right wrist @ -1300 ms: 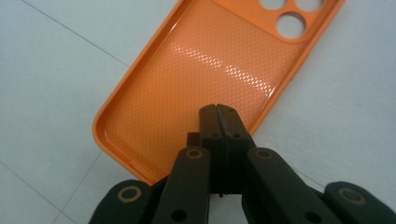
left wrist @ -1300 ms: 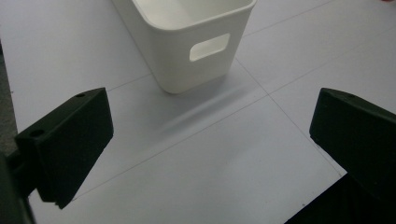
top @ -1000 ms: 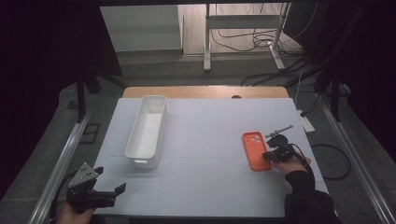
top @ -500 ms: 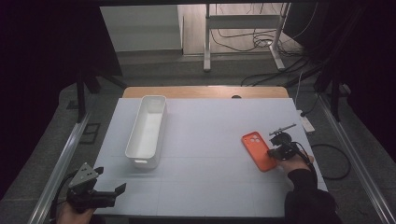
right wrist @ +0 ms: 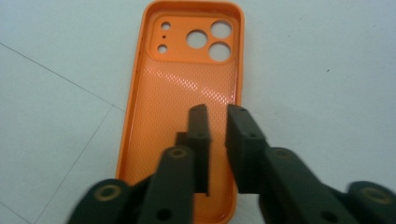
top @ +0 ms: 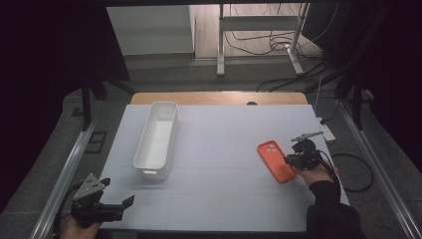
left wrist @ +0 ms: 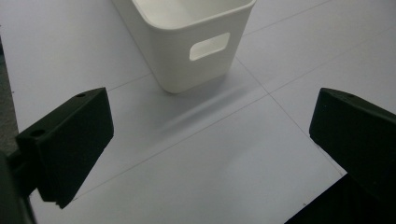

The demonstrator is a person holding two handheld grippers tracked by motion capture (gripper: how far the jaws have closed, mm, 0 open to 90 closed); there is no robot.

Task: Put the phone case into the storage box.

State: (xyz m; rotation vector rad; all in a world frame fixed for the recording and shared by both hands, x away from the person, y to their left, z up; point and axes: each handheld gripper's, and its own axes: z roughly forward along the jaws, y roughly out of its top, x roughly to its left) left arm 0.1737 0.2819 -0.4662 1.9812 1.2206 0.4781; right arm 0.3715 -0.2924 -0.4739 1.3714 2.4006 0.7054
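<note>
Hovering over the orange phone case (right wrist: pixel 184 107), your right gripper (right wrist: pixel 217 114) has just been opening, jaws slightly parted with nothing between them. The case lies flat, well right of the white bin (top: pixel 156 138); you'd next pinch its edge, I judge. Your left gripper (left wrist: pixel 210 140) hangs spread wide, near the bin's near end.

We see an orange phone case (right wrist: pixel 187 98) lying flat on the white table (top: pixel 224 149), open side up. It has round camera holes at one end. It lies at the table's right side, slightly slanted.

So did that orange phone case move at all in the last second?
Yes. The orange phone case has turned: its near end swung right, away from the white bin. The right gripper jaws have just been opening.
</note>
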